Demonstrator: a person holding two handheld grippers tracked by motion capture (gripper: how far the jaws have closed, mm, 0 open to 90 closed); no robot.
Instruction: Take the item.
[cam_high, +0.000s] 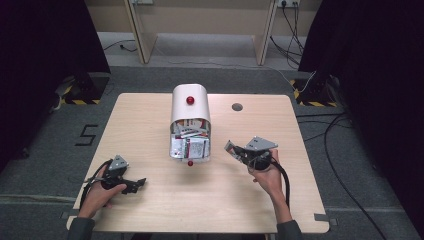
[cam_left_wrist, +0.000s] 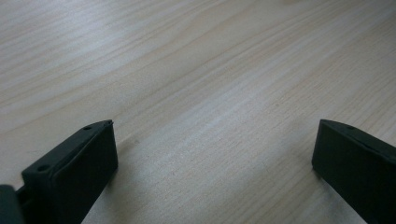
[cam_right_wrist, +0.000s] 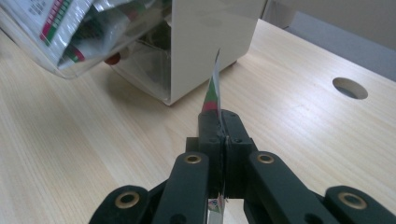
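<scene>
Pale wooden desk (cam_high: 150, 120), grain running lengthwise, with a round cable hole (cam_high: 237, 106) at about one o'clock from centre. Near the middle, a white box (cam_high: 190, 111) with a rounded top, open toward six o'clock, clear flap (cam_high: 190, 150) down on the wood, packets (cam_high: 189, 134) packed inside. Resting at seven o'clock, the left gripper (cam_high: 141, 182).

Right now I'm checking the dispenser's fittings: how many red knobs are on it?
2. One red knob sits on the dispenser's curved white top; a smaller red knob is on the open clear door at its front. Others could be hidden among the packets.
</scene>
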